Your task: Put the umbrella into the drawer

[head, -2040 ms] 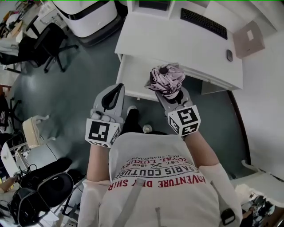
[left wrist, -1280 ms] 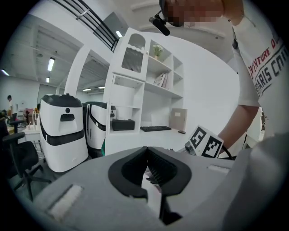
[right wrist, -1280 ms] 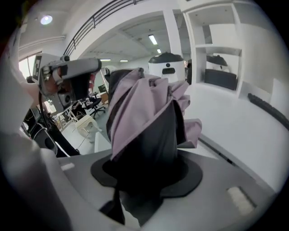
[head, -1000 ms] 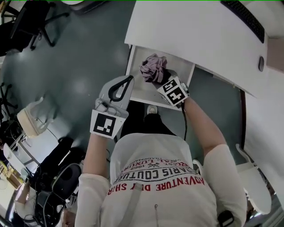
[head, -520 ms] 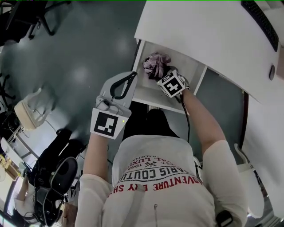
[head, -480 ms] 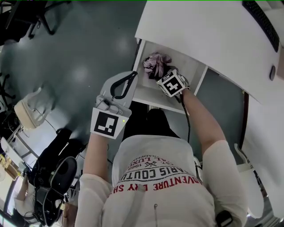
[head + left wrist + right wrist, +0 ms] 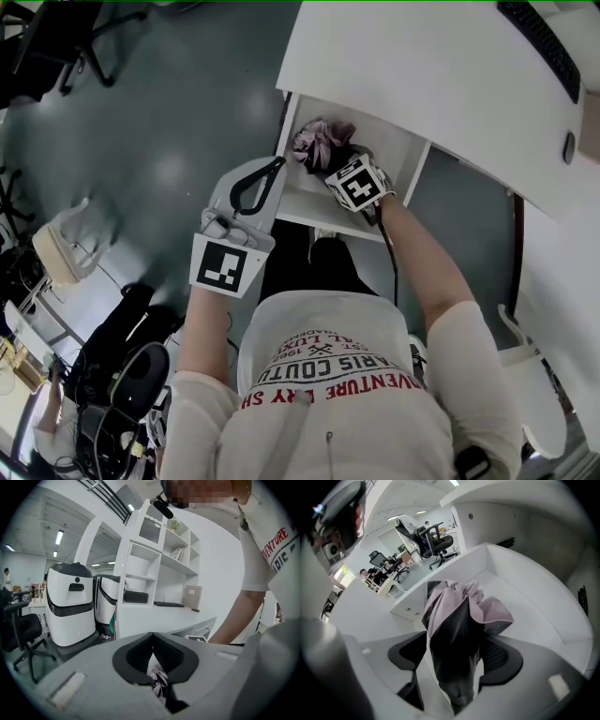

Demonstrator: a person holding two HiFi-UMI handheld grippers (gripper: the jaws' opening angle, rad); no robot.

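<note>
A folded pink and black umbrella (image 7: 317, 142) lies in the open white drawer (image 7: 398, 155) under the desk. In the right gripper view the umbrella (image 7: 457, 620) runs between the jaws onto the drawer floor (image 7: 529, 592). My right gripper (image 7: 337, 163) points steeply down into the drawer. Its jaws are opening, and the left pad stands apart from the fabric. Beside the drawer's left front corner my left gripper (image 7: 278, 165) is shut on nothing, its tips meeting (image 7: 152, 649). A bit of the umbrella (image 7: 159, 684) shows below them.
The white desk (image 7: 422, 66) overhangs the back of the drawer and carries a keyboard (image 7: 536, 37) and a mouse (image 7: 569, 147). An office chair (image 7: 47, 37) stands on the grey floor at far left. Two white and black machines (image 7: 70, 602) stand beside shelving.
The right gripper has come down with the umbrella from above the drawer into it. The left gripper has stayed shut near the drawer's left front corner.
</note>
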